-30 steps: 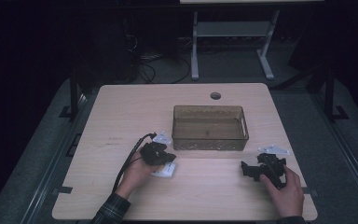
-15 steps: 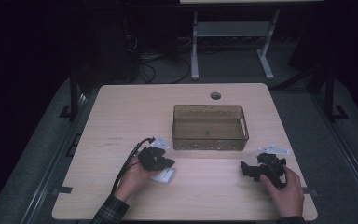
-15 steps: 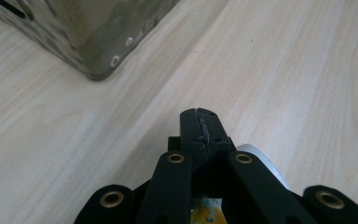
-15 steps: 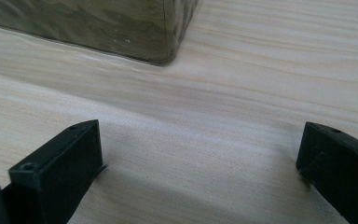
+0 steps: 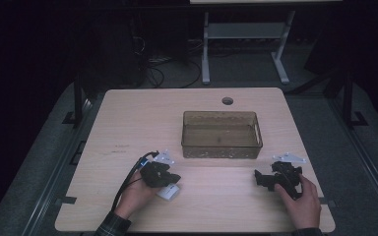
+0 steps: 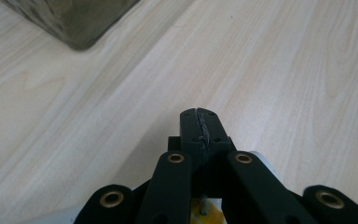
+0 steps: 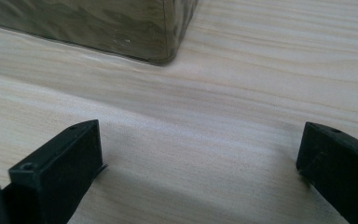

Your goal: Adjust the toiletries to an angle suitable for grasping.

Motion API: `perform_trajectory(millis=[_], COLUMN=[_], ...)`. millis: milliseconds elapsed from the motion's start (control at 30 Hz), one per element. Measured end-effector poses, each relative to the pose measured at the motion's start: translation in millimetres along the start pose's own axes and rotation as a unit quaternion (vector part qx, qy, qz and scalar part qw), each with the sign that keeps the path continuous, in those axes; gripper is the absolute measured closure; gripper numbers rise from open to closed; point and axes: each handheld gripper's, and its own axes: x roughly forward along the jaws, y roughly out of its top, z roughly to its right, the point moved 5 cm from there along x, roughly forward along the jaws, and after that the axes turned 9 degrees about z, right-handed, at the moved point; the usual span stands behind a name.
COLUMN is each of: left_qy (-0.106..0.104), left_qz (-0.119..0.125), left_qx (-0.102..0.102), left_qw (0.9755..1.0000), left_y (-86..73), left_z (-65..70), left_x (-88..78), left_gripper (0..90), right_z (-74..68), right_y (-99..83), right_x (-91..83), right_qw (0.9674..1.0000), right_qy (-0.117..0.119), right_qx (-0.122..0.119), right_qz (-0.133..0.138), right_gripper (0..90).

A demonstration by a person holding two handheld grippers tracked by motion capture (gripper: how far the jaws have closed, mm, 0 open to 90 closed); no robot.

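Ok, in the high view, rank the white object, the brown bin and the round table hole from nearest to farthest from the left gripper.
From the left gripper:
1. White object, right beneath it at the near edge.
2. Brown bin, ahead and to the right, mid-table.
3. Round table hole, beyond the bin near the far edge.

A see-through brown box (image 5: 221,133) sits on the far middle part of a light wooden table (image 5: 128,123). The table has a small round hole (image 5: 227,101) near its far edge. Behind it stands a grey metal frame (image 5: 246,34) on the dark floor.

My left gripper (image 5: 173,178) is clamped tight, tips pointing around 4 o'clock; right gripper (image 5: 259,178) gapes, aiming at 9.
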Motion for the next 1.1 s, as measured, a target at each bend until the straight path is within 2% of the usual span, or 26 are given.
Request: perform_trajectory(millis=[367, 567, 1100], left_qy=[0.000, 0.001, 0.005], left_qz=[0.007, 0.004, 0.005], left_qx=[-0.004, -0.002, -0.014], left_qw=[1.0000, 1.0000, 0.9999], left_y=[-12.8, -19.6, -40.0], left_z=[12.2, 15.2, 21.3], left_x=[-15.0, -23.3, -43.0], left_gripper=[89.6, 89.6, 89.6], right_z=[0.0, 0.0, -0.2], right_y=[0.0, 0.0, 0.1], right_x=[0.0, 0.0, 0.0], right_qw=[1.0000, 1.0000, 1.0000], right_qy=[0.000, 0.000, 0.000], right_qx=[0.000, 0.000, 0.001], right_qz=[0.000, 0.000, 0.000], right_gripper=[0.0, 0.0, 0.0])
